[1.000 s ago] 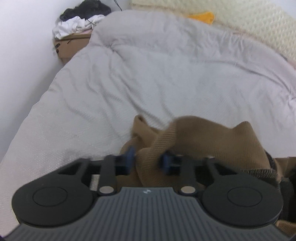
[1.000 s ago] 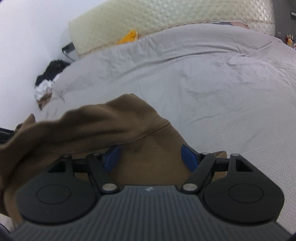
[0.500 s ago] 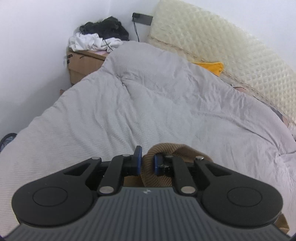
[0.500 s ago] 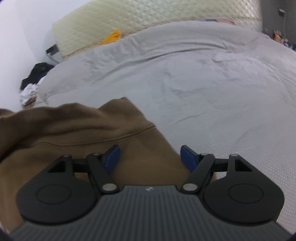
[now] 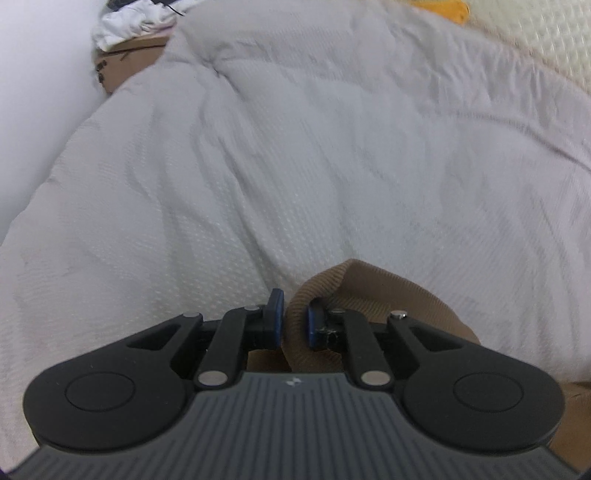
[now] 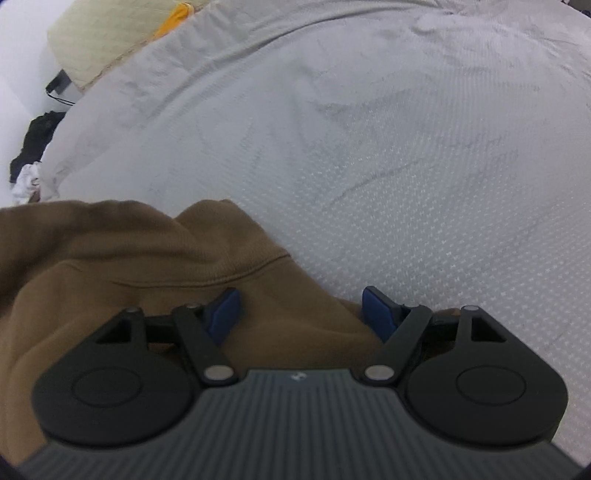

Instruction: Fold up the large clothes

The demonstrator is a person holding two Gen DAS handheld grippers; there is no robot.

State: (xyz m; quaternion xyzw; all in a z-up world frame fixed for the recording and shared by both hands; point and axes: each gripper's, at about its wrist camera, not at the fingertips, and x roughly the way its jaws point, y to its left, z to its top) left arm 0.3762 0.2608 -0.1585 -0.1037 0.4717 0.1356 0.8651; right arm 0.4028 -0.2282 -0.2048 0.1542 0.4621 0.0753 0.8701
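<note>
left tool (image 5: 295, 314) pinches the ribbed hem of a brown garment (image 5: 376, 291); right tool (image 6: 301, 314) gapes wide above it; cardboard box (image 5: 125, 59) markings unreadable.

Count, both views combined:

- 2 grippers: left gripper (image 5: 295, 319) lower centre of the left wrist view, right gripper (image 6: 301, 314) lower centre of the right wrist view.
- 4 blue finger pads, 2 per gripper.
- 1 brown garment (image 6: 122, 266), lower left of the right wrist view; same one at lower right of the left wrist view (image 5: 399, 295).
- 1 grey duvet (image 5: 295, 147), filling most of both frames.
- 1 cream quilted headboard (image 6: 107, 33), upper left of the right wrist view.
- 1 yellow item (image 6: 173, 18) just beside it, kind unclear.
- 1 cardboard box (image 5: 125, 62), upper left of the left wrist view.
- 1 clothes heap (image 5: 129, 22) on the box; pieces in it too blurred to count.
</note>
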